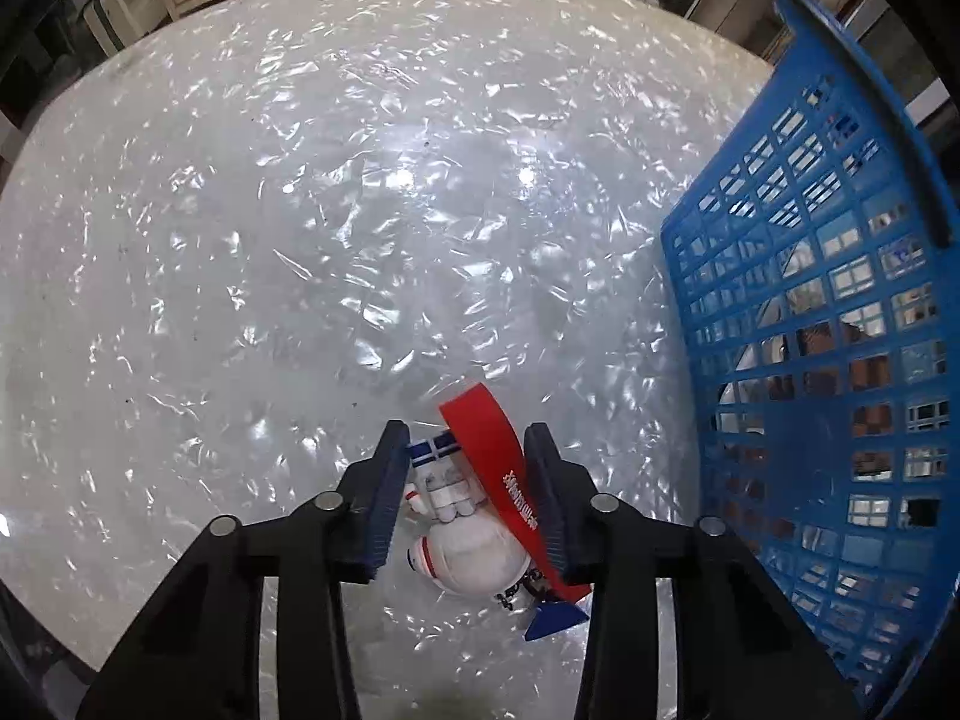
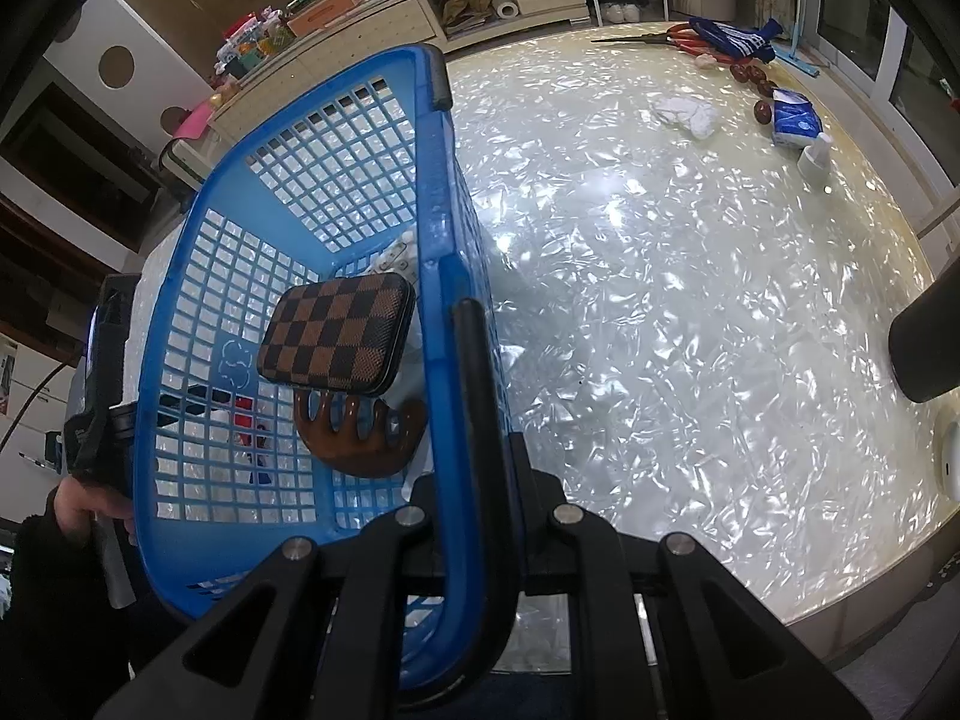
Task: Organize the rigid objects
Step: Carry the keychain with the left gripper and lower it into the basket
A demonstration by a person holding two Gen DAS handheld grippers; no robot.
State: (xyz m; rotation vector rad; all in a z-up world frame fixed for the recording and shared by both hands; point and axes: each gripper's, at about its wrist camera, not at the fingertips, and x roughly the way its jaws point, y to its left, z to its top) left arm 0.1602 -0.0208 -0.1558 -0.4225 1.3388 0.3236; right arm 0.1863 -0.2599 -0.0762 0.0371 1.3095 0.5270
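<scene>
- Left gripper (image 1: 468, 468) up close, clamped on a white astronaut figurine (image 1: 465, 546) with a red band (image 1: 492, 450), held above the shiny table (image 1: 360, 240), just left of the blue basket (image 1: 840, 360).
- Right gripper (image 2: 480, 450) pinches the basket's near rim (image 2: 468, 420).
- Inside the basket: a checkered case (image 2: 339, 342) atop a brown comb (image 2: 360, 432); something white behind, hard to identify.

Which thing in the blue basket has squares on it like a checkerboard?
The flat case in the blue basket. It has brown and black squares all over. The comb beside it is plain brown, with teeth and no squares.
</scene>
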